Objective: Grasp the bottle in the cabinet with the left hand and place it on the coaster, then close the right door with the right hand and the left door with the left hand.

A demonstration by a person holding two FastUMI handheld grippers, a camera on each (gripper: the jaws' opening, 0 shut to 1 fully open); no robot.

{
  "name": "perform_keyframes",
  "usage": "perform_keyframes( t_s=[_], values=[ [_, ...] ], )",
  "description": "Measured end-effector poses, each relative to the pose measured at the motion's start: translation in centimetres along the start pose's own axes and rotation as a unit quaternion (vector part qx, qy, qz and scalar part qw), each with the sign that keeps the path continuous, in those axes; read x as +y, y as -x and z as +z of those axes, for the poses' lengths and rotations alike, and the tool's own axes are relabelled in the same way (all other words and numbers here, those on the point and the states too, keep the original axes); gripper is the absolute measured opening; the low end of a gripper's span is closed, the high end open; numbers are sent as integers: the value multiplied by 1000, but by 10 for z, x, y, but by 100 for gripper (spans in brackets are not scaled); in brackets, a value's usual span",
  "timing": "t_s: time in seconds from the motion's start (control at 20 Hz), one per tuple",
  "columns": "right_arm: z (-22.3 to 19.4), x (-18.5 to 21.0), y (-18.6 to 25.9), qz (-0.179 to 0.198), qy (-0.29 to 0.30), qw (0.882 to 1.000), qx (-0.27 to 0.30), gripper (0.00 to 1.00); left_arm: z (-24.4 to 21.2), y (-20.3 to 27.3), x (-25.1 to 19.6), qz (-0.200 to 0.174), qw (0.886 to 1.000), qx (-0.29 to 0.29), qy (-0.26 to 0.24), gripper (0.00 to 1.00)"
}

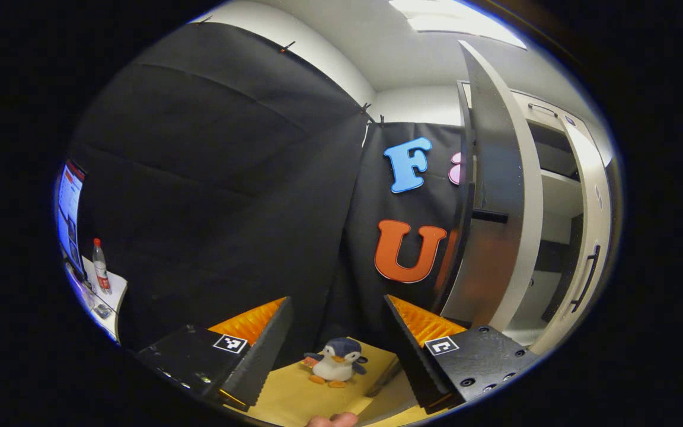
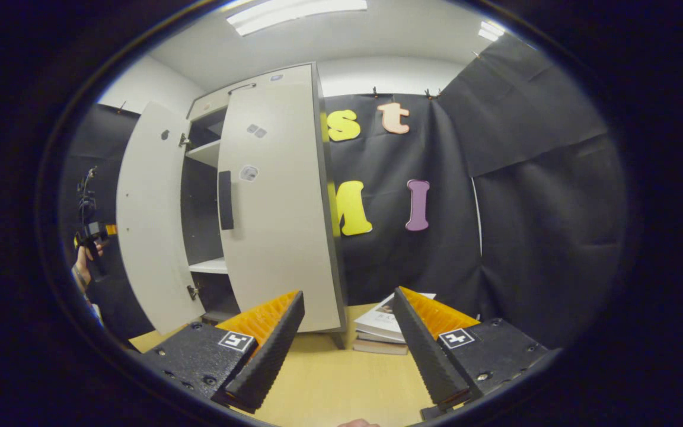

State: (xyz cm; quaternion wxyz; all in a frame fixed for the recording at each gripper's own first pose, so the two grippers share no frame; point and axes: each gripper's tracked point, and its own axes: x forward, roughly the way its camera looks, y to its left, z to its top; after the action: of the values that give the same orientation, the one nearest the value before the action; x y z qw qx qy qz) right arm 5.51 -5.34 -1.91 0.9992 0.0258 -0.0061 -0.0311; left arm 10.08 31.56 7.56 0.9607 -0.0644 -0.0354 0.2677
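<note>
Left gripper: I see its jaws spread wide with nothing between them, held above the yellow table. A plush penguin sits on the table beyond the gap, against the black cloth wall.

Left door: swung open, seen nearly edge-on at the right of the left gripper view, with cabinet shelves beyond it.

Right gripper: I see its jaws also wide apart and empty, over the table.

Cabinet: in the right gripper view the right door covers most of the front; the left door stands open; shelves show in the gap.

Bottle and coaster: I cannot locate either; the visible shelves look bare.

Stack of books: on the table just beside the cabinet's right corner.

Other gripper: held in a hand at the far left of the right gripper view.

Small bottle: on a side desk, well apart at far left.
</note>
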Motion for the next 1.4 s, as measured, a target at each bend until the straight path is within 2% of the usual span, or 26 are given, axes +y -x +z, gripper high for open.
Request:
perform_keyframes(
  t_s=[0.05, 0.2, 0.75, 0.8, 0.85, 0.9, 0.95, 1.0, 1.35, 1.4],
  values=[
    [2, 1, -2, 3, -1, 1000, -2, 98, 0, 1, -2, 1, 1000, -3, -5, 93],
    [3, 4, -4, 9, -3, 1000, -6, 98, 3, 10, -16, -5, 999, -10, -39, 93],
    [11, -15, 14, -12, 0, 1000, -8, 98, -23, 39, -127, -148, 988, 24, -33, 93],
    [13, -17, 15, -16, 1, 1000, -10, 98, -23, 39, -136, -157, 987, 25, -31, 100],
    [14, -18, 16, -19, 1, 1000, -11, 98, -22, 38, -142, -162, 986, 21, -28, 94],
    [15, -20, 18, -23, 1, 1000, -13, 98, -20, 37, -146, -162, 986, 15, -25, 100],
    [17, -22, 20, -26, 0, 1000, -15, 98, -18, 38, -148, -163, 986, 10, -24, 100],
    [18, -24, 23, -30, -1, 999, -16, 98, -14, 41, -152, -168, 986, 7, -21, 95],
    [17, -32, 27, -33, -12, 999, -16, 99, 0, 58, -160, -183, 983, -7, -28, 95],
    [16, -31, 27, -32, -12, 999, -15, 99, 1, 63, -163, -186, 982, -6, -28, 99]
  ],
)
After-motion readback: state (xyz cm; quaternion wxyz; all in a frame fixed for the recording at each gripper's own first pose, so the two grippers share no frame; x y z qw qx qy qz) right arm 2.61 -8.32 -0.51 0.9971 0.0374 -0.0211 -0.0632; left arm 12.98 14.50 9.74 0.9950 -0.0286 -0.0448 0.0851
